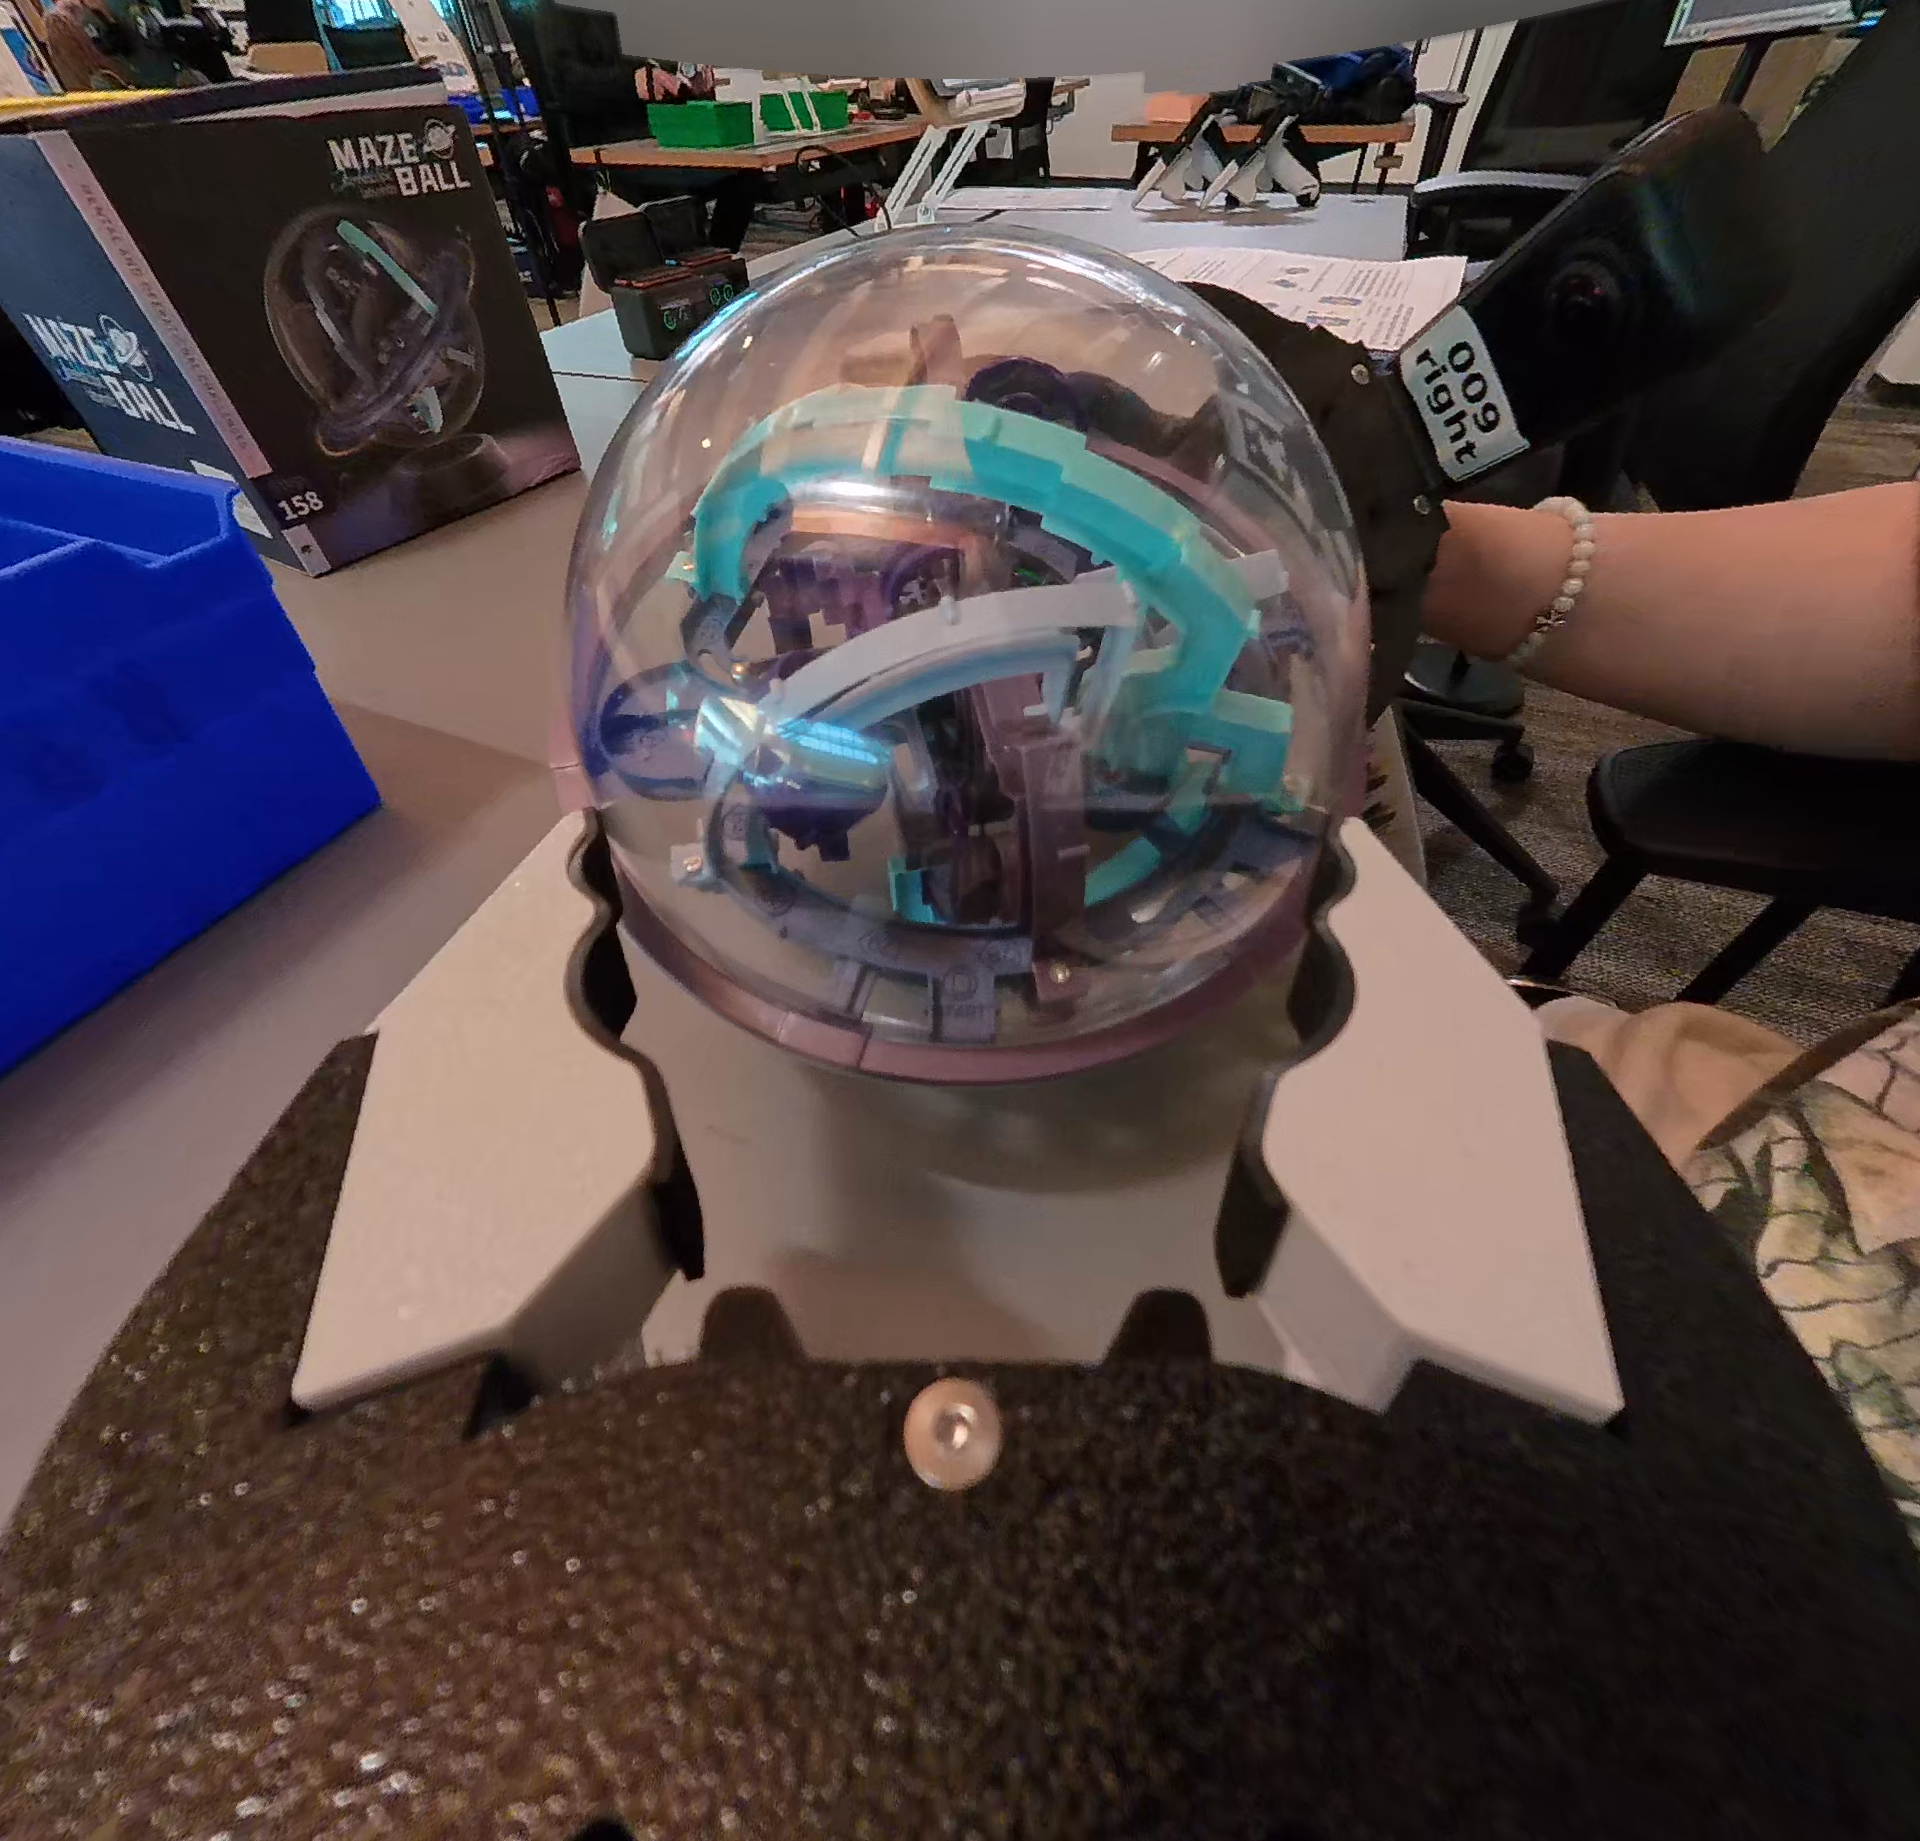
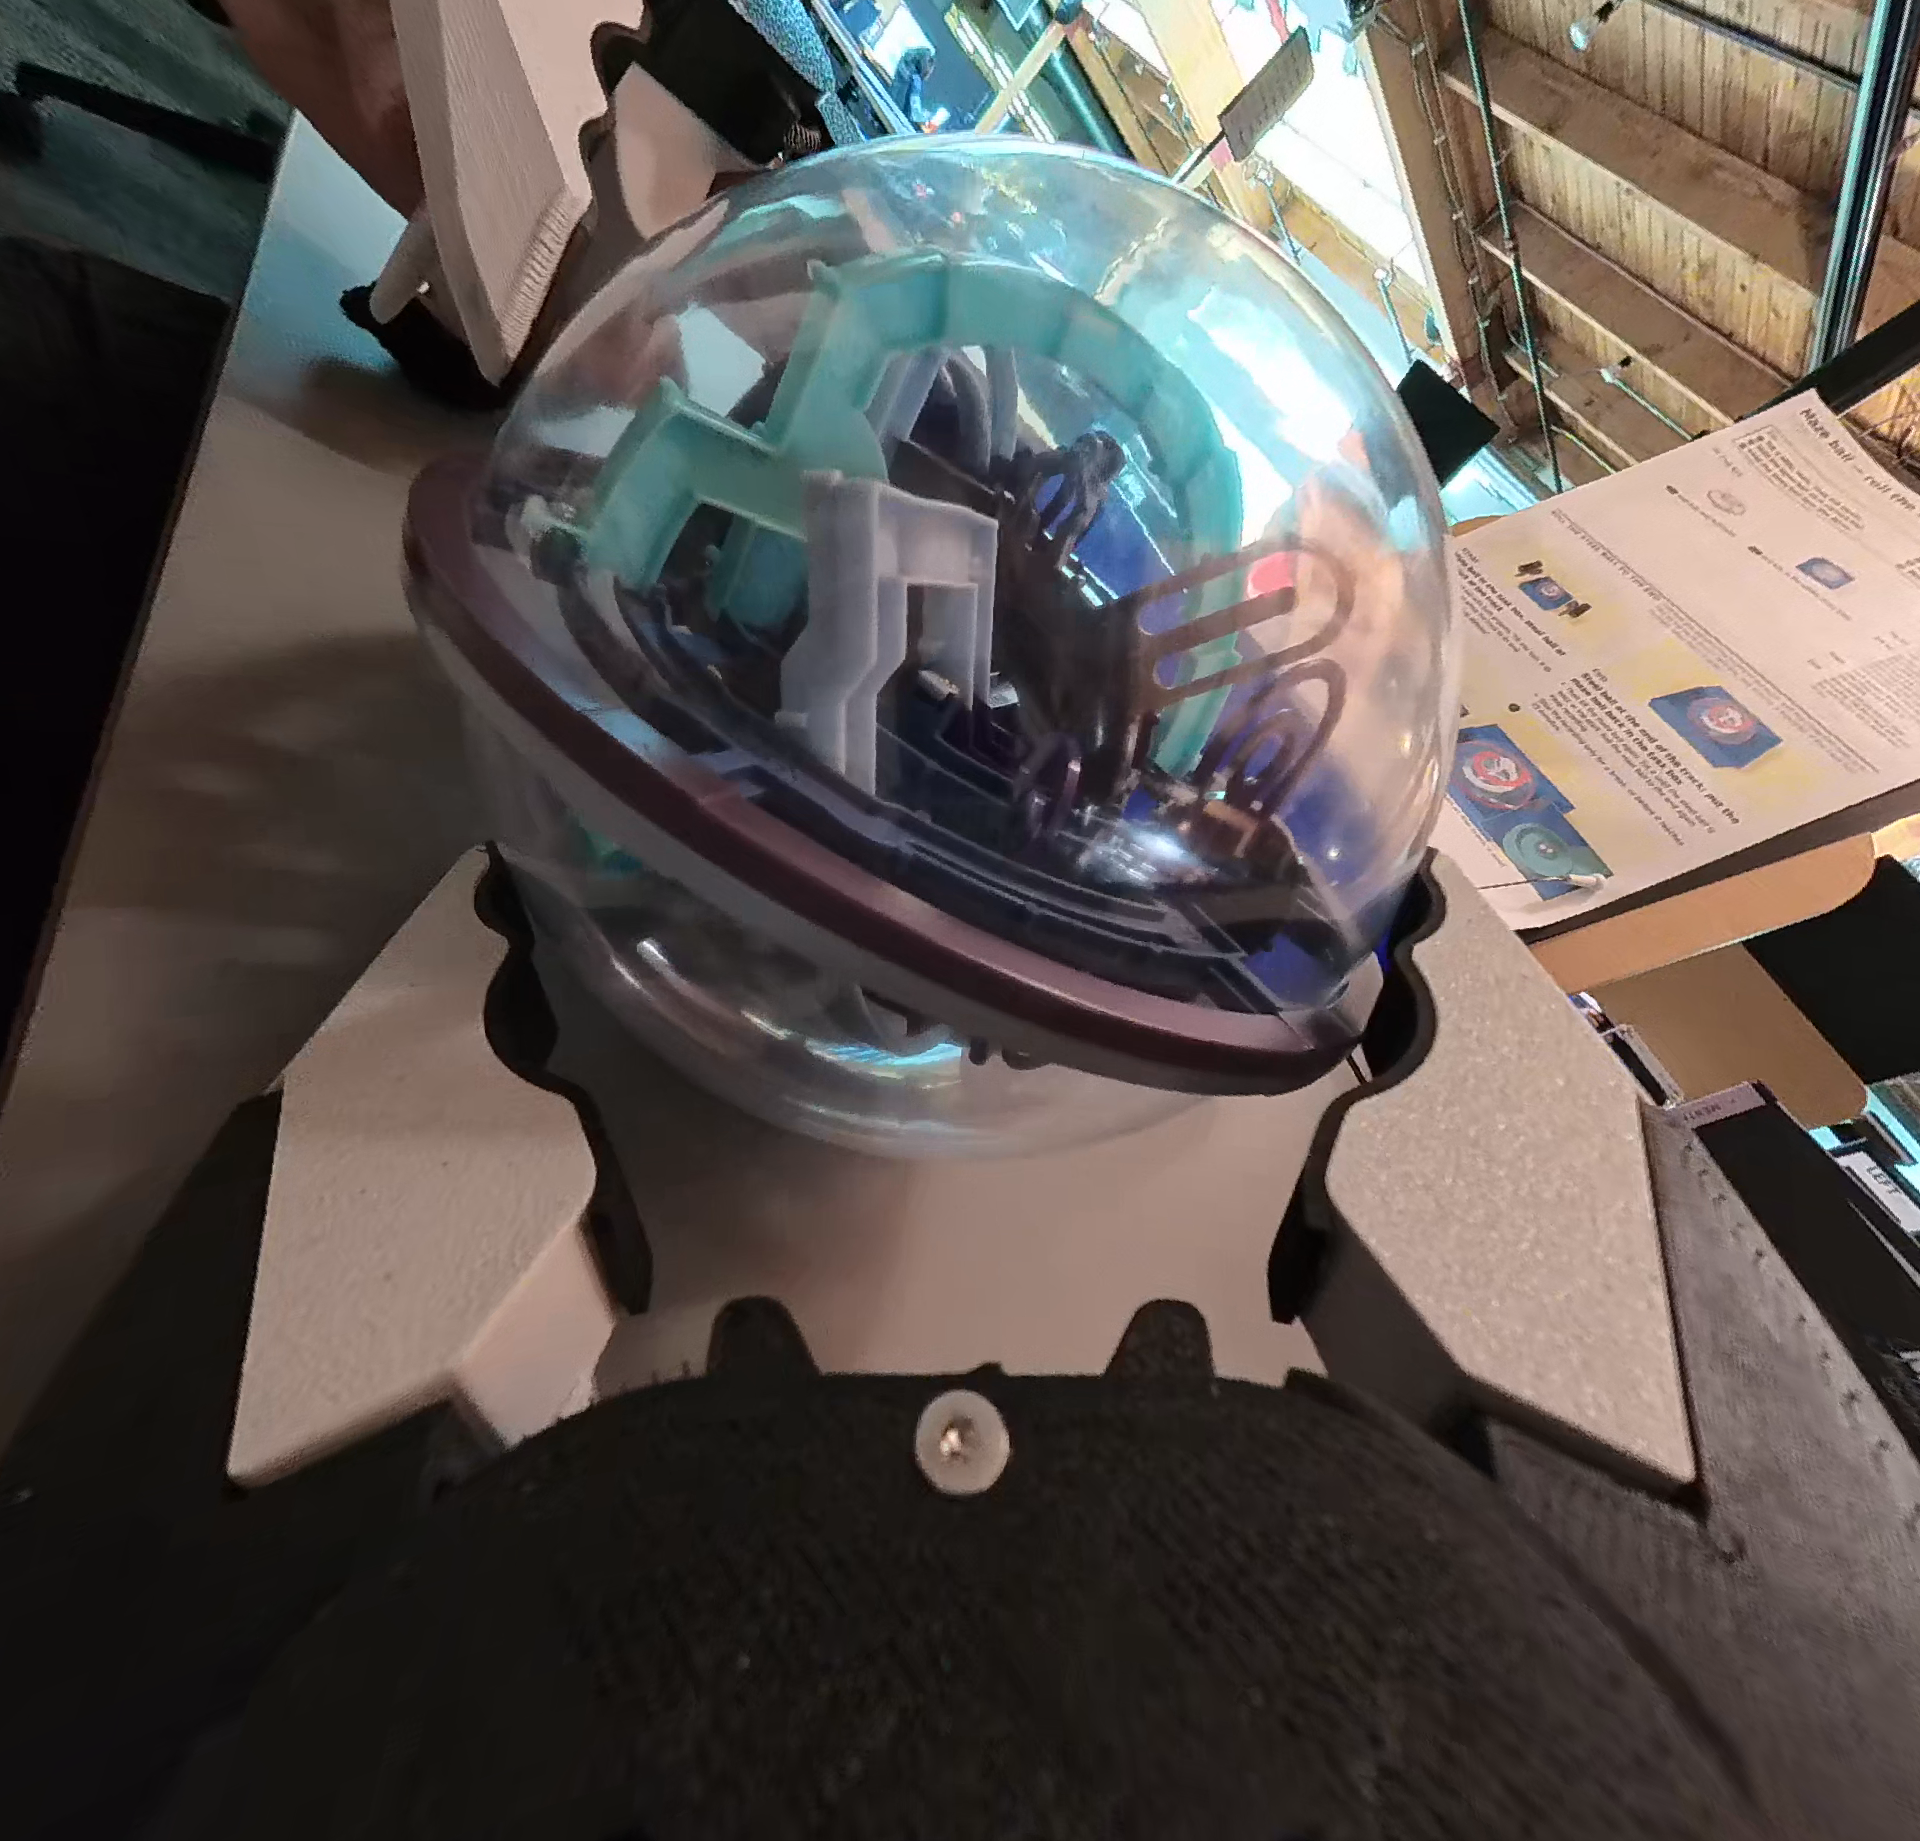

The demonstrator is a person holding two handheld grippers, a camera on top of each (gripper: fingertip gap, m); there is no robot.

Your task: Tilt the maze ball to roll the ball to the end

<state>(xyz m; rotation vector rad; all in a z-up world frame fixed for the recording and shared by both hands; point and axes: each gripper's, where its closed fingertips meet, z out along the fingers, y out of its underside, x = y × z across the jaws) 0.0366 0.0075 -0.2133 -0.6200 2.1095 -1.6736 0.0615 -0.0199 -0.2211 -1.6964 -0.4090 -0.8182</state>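
The maze ball (image 1: 966, 648), a clear plastic sphere with teal, grey and purple tracks inside and a dark purple band round its middle, sits between the two pale fingers of the left gripper (image 1: 961, 918), whose notched inner edges press against its lower sides, so this gripper is clamped on it. From the far right side the right gripper (image 2: 951, 970) also clasps the sphere (image 2: 935, 648), its fingers hugging the band on both sides; in the left wrist view only its black body (image 1: 1351, 503) shows, pressed against the ball's far right edge, with a person's forearm (image 1: 1683, 617) wearing a bead bracelet behind it. The band runs tilted in the right wrist view. A small silvery ball (image 1: 1060, 972) rests on a lower track near the band, just ahead of the left gripper's right finger. Left of the left gripper stand the toy's dark box (image 1: 291, 337) and a blue bin (image 1: 156, 731) on the grey table (image 1: 436, 648). A printed instruction sheet (image 2: 1714, 648) lies right of the right gripper
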